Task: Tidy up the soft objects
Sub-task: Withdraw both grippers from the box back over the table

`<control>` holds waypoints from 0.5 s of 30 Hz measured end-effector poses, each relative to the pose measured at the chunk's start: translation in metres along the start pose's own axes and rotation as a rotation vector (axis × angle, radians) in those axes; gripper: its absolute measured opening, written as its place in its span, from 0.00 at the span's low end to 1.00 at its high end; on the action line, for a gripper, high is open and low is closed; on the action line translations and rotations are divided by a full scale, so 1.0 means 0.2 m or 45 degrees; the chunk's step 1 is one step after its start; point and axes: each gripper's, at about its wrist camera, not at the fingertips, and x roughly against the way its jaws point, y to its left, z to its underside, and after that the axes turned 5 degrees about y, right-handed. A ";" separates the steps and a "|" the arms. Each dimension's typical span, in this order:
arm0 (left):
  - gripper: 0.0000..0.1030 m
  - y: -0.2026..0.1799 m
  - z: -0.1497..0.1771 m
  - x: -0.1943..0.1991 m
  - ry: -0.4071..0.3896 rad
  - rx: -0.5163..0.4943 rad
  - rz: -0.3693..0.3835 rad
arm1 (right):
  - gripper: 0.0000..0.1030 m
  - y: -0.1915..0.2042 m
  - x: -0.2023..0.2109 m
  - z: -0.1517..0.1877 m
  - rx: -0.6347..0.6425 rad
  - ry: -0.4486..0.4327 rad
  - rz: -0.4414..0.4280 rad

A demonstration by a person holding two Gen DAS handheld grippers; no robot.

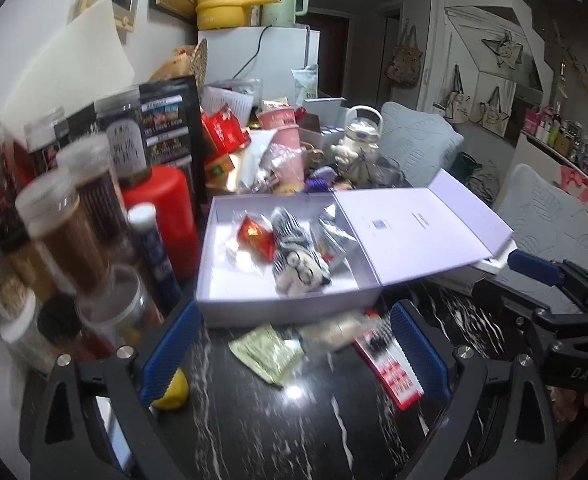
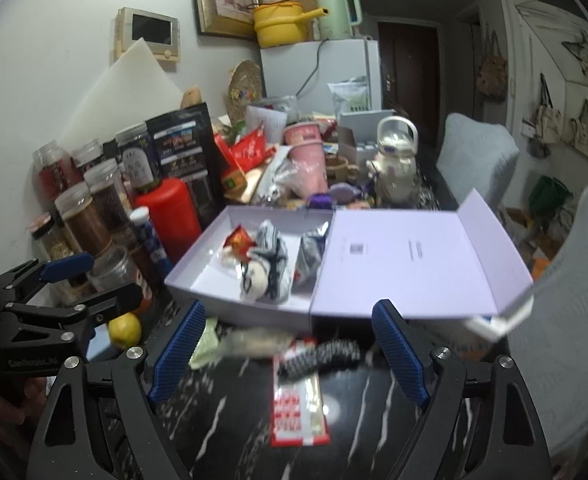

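Note:
An open lavender box (image 1: 282, 304) (image 2: 234, 312) sits on the black marble table with its lid (image 1: 418, 232) (image 2: 414, 264) folded out to the right. Inside lie a striped plush toy (image 1: 298, 260) (image 2: 266, 268), a red packet (image 1: 254, 236) (image 2: 240, 240) and a silvery bag (image 1: 330, 228) (image 2: 310, 252). In front of the box lie a gold-green sachet (image 1: 268, 350), a blurred beige soft item (image 1: 334, 330) (image 2: 254, 340), a dark ribbed item (image 2: 322, 358) and a red-and-white card (image 1: 390, 368) (image 2: 298, 408). My left gripper (image 1: 294, 356) and right gripper (image 2: 290, 352) are both open and empty above these.
Spice jars (image 1: 66, 228) (image 2: 90, 208), a red bottle (image 1: 166, 208) (image 2: 170, 208) and a blue tube (image 1: 154, 248) crowd the left. A lemon (image 1: 172, 394) (image 2: 125, 330) lies at front left. Clutter with a white teapot (image 1: 358, 140) (image 2: 396, 160) stands behind the box. Chairs (image 2: 574, 280) stand right.

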 end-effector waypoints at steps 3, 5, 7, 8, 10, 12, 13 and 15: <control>0.95 0.00 0.06 0.02 0.014 0.012 0.008 | 0.84 0.01 0.02 0.07 -0.021 0.026 -0.006; 0.95 0.00 0.10 0.04 0.021 0.024 0.008 | 0.84 0.01 0.04 0.13 -0.039 0.042 -0.010; 0.95 0.00 0.14 0.05 0.026 0.032 0.006 | 0.84 0.02 0.06 0.17 -0.047 0.053 -0.014; 0.95 0.00 0.16 0.05 0.029 0.037 0.007 | 0.84 0.02 0.07 0.21 -0.047 0.061 -0.015; 0.95 0.00 0.19 0.05 0.041 0.049 0.013 | 0.84 0.03 0.07 0.24 -0.050 0.068 -0.008; 0.95 0.00 0.22 0.05 0.058 0.056 0.020 | 0.84 0.04 0.08 0.28 -0.050 0.083 -0.007; 0.95 -0.01 0.24 0.04 0.064 0.058 0.021 | 0.84 0.05 0.08 0.30 -0.049 0.089 -0.011; 0.95 -0.01 0.27 0.03 0.075 0.061 0.019 | 0.84 0.05 0.08 0.34 -0.057 0.102 -0.020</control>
